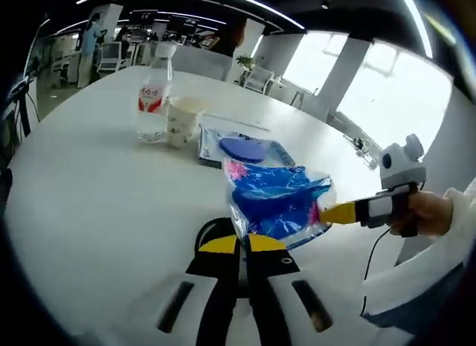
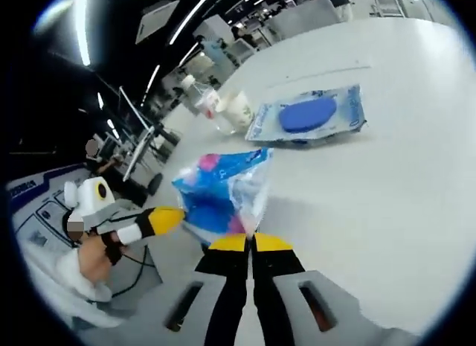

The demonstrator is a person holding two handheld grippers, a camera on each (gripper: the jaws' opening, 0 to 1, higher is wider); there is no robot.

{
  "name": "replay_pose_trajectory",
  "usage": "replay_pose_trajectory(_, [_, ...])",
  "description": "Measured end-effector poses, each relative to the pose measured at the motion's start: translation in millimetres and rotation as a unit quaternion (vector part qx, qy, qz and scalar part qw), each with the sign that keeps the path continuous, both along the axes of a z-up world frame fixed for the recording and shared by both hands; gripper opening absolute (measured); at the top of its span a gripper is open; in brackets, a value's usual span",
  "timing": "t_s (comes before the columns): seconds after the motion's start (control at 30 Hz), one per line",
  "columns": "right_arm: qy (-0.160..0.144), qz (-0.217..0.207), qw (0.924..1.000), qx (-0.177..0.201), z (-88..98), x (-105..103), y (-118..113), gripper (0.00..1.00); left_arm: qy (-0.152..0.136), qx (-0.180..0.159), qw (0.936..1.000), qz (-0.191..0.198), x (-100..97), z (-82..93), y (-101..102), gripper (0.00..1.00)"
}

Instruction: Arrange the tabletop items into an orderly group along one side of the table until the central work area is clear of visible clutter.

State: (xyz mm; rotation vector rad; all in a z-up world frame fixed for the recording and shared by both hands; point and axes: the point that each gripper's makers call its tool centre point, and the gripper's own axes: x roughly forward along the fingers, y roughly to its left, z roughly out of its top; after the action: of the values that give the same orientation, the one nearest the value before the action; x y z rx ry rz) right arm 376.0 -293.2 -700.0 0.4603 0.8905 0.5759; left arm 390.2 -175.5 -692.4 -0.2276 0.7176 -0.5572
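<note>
Blue bag [image 1: 277, 201] is held aloft, both grippers' jaws clamped on it; bottle [image 1: 152, 104], cup [image 1: 182, 121], pack [image 1: 242, 147] ahead. Next: bag to be set beside them.

The room I'm working in is bright and evenly lit. In my left gripper view, long ceiling light strips [image 1: 245, 5] curve overhead, bent by the fisheye, and the windows [image 1: 387, 93] on the far side are blown out to plain white. The white table [image 1: 89, 204] takes the light softly, with only faint shadows under the water bottle [image 1: 154, 97] and paper cup [image 1: 181, 121]. My right gripper view is softer: the ceiling strips [image 2: 78, 26] flare at the upper left, and the far desks smear toward the edge. The crinkled blue plastic bag [image 2: 223, 193] shows small glints and slight blur.
</note>
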Motion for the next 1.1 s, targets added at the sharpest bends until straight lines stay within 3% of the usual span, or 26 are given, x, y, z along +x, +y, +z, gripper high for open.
replay_pose_trajectory(0.33, [-0.025,-0.056,0.9981,0.005,23.8,14.0,-51.8,0.00,-0.018,-0.008,0.9982,-0.056,17.9,17.9,-53.3,0.00])
replay_pose_trajectory(0.83, [-0.038,-0.139,0.9895,-0.011,33.1,24.0,-134.3,0.00,-0.026,-0.011,0.9898,-0.139,38.9,26.9,-137.9,0.01])
replay_pose_trajectory(1.1, [-0.066,-0.155,0.9845,-0.048,46.3,39.9,-175.3,0.00,-0.037,-0.002,0.9841,-0.174,50.0,34.8,-178.2,0.05])
